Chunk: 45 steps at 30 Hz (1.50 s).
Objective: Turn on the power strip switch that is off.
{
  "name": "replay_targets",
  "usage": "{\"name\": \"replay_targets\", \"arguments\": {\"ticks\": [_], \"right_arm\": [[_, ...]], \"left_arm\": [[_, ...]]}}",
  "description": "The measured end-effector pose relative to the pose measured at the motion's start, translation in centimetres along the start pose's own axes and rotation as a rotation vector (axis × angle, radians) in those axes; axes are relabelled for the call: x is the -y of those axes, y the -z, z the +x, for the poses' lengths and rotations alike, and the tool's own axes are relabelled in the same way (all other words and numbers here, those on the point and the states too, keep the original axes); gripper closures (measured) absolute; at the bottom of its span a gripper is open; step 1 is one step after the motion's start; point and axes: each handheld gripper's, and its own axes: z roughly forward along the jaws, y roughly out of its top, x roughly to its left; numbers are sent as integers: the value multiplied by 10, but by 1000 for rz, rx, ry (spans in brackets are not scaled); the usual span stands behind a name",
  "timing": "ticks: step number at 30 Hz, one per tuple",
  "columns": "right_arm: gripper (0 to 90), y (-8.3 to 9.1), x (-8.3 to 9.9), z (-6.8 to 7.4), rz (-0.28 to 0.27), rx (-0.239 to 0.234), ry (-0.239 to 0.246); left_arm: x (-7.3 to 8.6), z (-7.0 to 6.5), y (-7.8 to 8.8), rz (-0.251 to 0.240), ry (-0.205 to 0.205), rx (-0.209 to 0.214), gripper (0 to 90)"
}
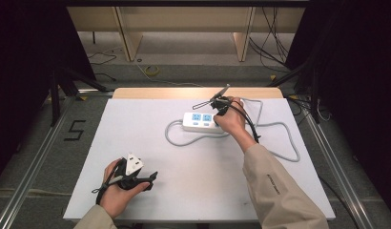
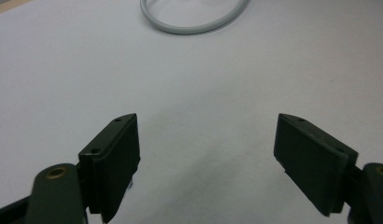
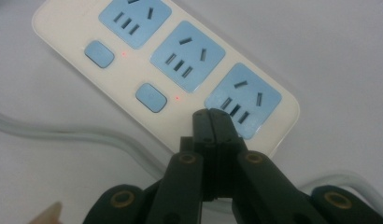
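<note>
A white power strip [image 1: 196, 122] with blue sockets lies at the far middle of the white table [image 1: 198, 191]. In the right gripper view the power strip [image 3: 133, 70] shows three sockets and two blue switches, each with a small red light beside it. My right gripper [image 3: 211, 115] is shut with nothing between its pads, and its tips rest on the strip's front edge beside the end socket. In the high view the right gripper [image 1: 216, 114] stands over the strip's right end. My left gripper [image 1: 151, 178] lies open at the near left. Its jaws [image 2: 206, 119] are wide apart over bare table.
The strip's grey cable [image 1: 175, 139] loops on the table to the left of the strip and runs out to the right [image 1: 291, 143]. A bend of that cable [image 2: 194, 25] lies ahead of the left gripper. Black stands and cables line the floor around the table.
</note>
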Motion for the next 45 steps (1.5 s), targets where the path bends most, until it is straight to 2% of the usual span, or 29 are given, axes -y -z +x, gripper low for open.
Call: {"name": "replay_targets", "arguments": {"ticks": [22, 27, 35, 45], "right_arm": [[900, -3, 0, 1, 10, 7, 1], [900, -4, 1, -3, 8, -17, -17], [900, -4, 0, 1, 19, 8, -9], [900, -5, 0, 0, 18, 2, -19]], "left_arm": [[-1, 0, 0, -2, -1, -2, 224], [0, 0, 1, -3, 0, -2, 224], [-1, -1, 0, -3, -4, -2, 224], [-1, -1, 0, -2, -6, 0, 224]]}}
